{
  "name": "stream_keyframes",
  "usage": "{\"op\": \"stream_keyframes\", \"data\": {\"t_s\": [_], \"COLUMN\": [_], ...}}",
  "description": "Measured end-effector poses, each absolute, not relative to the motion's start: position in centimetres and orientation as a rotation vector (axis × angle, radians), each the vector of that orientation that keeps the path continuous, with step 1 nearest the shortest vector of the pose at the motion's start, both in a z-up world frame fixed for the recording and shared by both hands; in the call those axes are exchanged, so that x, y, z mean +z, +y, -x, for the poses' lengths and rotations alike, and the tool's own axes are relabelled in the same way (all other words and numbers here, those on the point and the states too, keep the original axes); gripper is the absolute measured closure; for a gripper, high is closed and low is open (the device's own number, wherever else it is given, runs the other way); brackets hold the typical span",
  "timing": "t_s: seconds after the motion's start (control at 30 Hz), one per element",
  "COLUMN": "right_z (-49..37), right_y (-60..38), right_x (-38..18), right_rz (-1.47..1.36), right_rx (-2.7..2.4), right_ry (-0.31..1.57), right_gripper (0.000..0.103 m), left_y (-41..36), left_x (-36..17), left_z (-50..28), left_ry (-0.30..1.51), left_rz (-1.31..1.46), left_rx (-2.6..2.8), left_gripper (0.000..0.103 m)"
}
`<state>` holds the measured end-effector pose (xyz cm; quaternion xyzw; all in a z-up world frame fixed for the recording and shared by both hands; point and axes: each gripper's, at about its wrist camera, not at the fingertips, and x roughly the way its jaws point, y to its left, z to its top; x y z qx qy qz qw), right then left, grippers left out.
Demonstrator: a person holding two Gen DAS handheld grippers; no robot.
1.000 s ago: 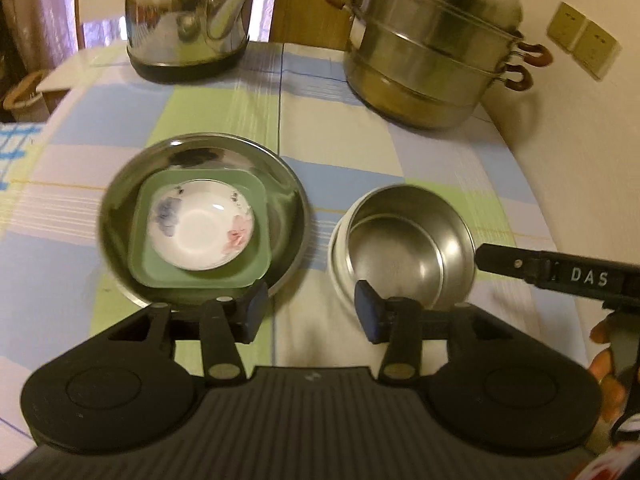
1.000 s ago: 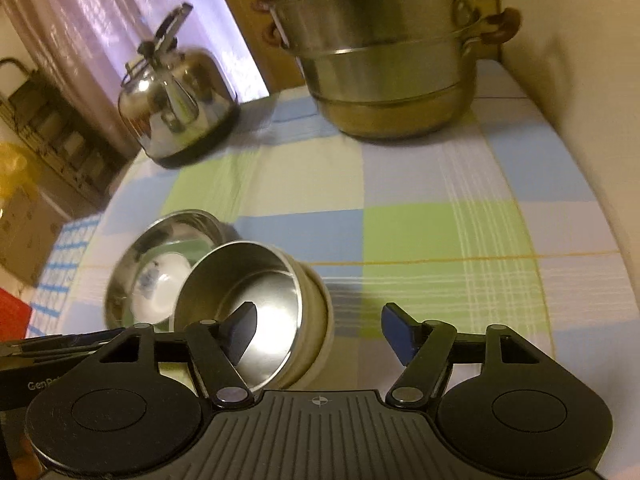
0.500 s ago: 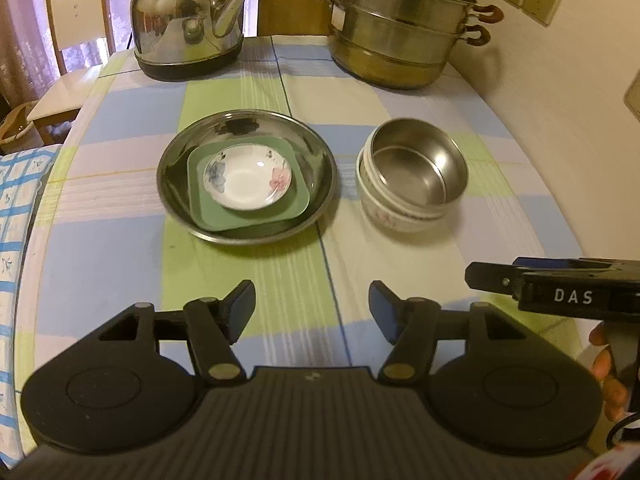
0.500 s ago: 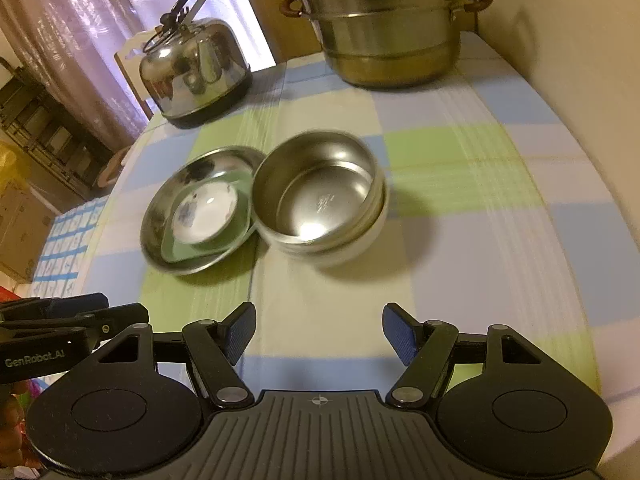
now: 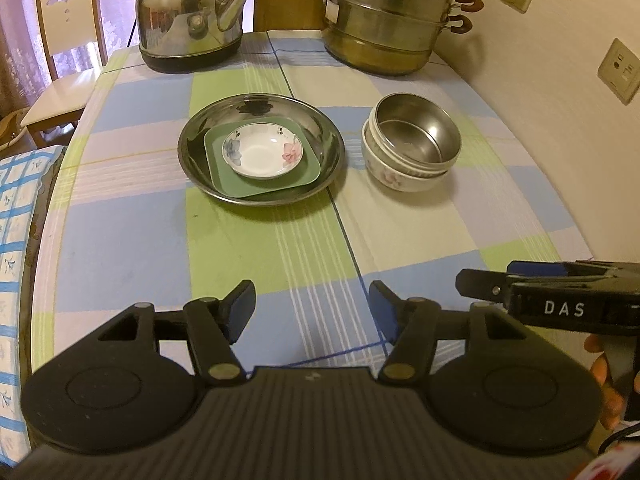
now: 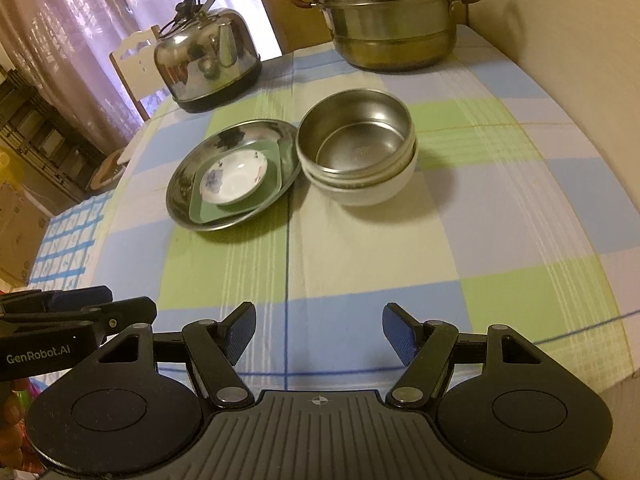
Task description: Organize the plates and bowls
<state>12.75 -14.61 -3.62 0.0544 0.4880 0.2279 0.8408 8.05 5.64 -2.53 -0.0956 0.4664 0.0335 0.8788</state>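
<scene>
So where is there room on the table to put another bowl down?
The widest bare cloth lies between the steel plate and the open left claw. Another patch sits right of the stacked bowls, toward the wall. It is crowded at the back by the kettle and steamer pot.

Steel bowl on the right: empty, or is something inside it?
Empty. The steel bowl sits nested in the white floral bowl, and both wrist views show its bare metal bottom.

Dim warm indoor light, fisheye bending at edges; glare on kettle (image 5: 188, 20)
</scene>
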Motion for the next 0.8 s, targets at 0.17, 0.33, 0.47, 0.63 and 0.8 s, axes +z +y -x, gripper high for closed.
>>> {"op": "stream_keyframes", "data": {"t_s": [0.17,0.33,0.47,0.63,0.8], "right_z": [-11.8,-11.1,-10.8,-10.8,-11.4], "right_y": [-14.0,-13.8,-13.6,-13.5,-13.9], "right_x": [-3.4,-3.1,-3.0,-2.6,-2.3], "right_rz": [-0.105,-0.102,-0.098,-0.085,-0.051], "right_rx": [0.473,0.473,0.469,0.461,0.455], "right_ry": [1.027,1.016,1.006,0.986,0.936], "right_gripper": [0.033,0.033,0.033,0.033,0.033], "left_y": [5.9,6.0,6.1,6.0,5.2], "left_x": [-2.3,-2.0,-1.7,-1.4,-1.0], "left_z": [-7.1,-6.6,-6.4,-6.4,-7.2], "left_ry": [0.963,0.953,0.94,0.92,0.877], "left_rz": [0.198,0.191,0.177,0.138,0.073], "left_rx": [0.062,0.062,0.066,0.089,0.099], "left_gripper": [0.043,0.042,0.039,0.026,0.012]}}
